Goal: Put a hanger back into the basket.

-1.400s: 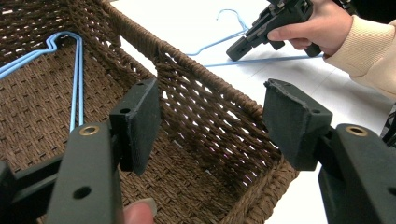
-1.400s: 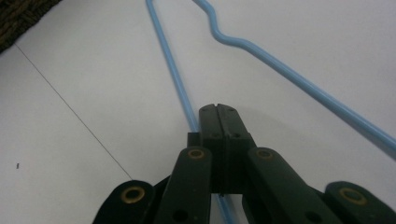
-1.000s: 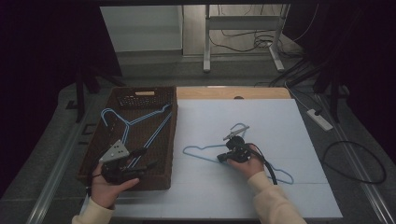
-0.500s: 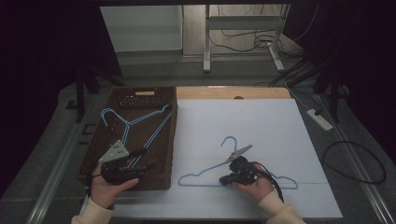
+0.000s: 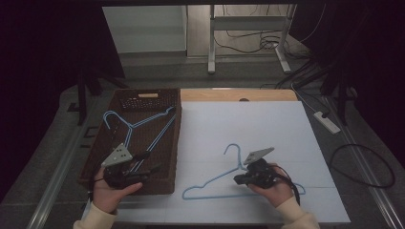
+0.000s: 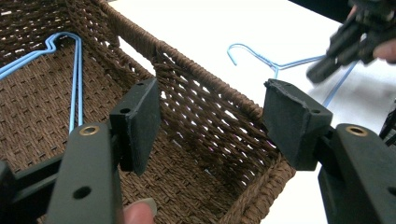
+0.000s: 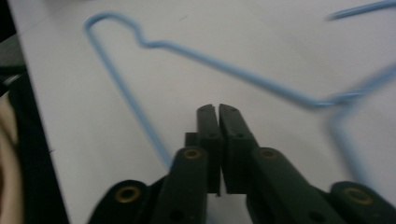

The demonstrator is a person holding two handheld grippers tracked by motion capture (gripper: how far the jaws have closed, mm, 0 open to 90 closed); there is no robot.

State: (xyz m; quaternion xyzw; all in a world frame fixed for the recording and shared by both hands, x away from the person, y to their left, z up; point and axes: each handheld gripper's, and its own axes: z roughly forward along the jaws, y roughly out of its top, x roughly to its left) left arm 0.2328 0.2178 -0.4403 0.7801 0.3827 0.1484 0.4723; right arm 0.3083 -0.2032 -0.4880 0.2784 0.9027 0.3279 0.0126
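The right gripper [image 5: 246,177], jaws together, has dragged the thin blue hanger [image 5: 217,180] nearer (flat on the white table [image 5: 267,124]). Another hanger [image 5: 138,125] lies in the basket [image 5: 169,183]; the left gripper [image 6: 212,126] gapes.

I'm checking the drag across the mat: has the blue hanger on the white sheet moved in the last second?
Yes. The blue hanger has slid toward the person with the right gripper, ending nearer the white sheet's near edge.

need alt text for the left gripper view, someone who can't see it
The left gripper, its two black fingers wide apart, hovers over the corner of a brown wicker basket holding a blue wire hanger. Beyond, on the white table, the other gripper is at a second blue hanger.
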